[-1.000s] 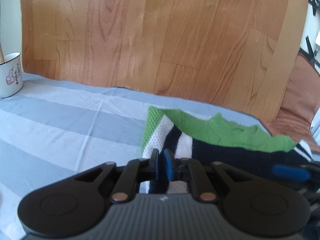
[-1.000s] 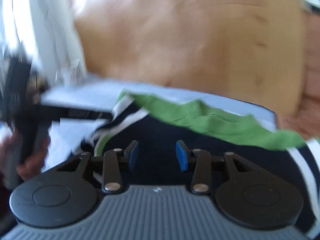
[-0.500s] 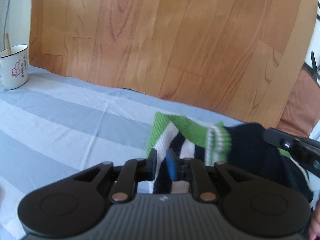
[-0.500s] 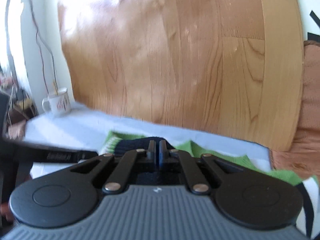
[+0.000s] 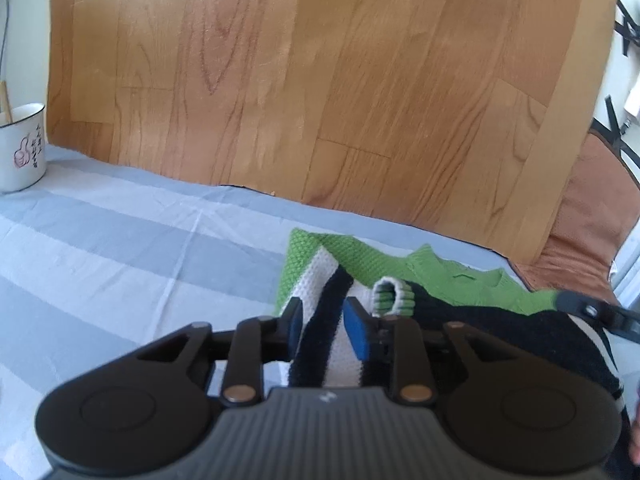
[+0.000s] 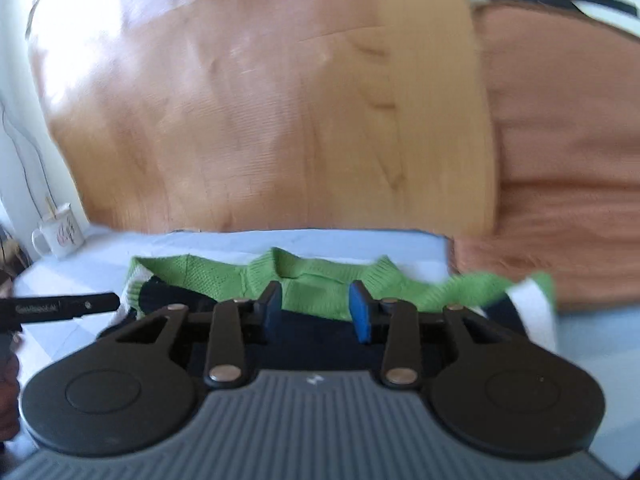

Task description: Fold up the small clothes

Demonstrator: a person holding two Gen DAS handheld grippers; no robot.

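Observation:
A small knitted sweater (image 5: 448,280), green at the top with navy and white stripes, lies on the blue-and-grey striped cloth (image 5: 120,256). One sleeve is folded in over the body, its striped cuff (image 5: 392,296) standing open. My left gripper (image 5: 324,324) is open, its jaws either side of a navy-and-white striped part of the sweater. In the right wrist view the sweater (image 6: 320,280) lies flat with its green collar facing me. My right gripper (image 6: 316,308) is open and empty just above the navy body. The left gripper's finger (image 6: 64,304) shows at the left there.
A white enamel mug (image 5: 22,148) stands at the far left edge of the cloth; it also shows in the right wrist view (image 6: 60,232). Wood-pattern floor (image 5: 320,80) lies beyond the cloth. A brown rug (image 6: 560,160) lies at the right.
Both grippers opened: the left let go of the sweater's striped edge, the right released the sleeve it had carried across. The sleeve now rests folded over the body.

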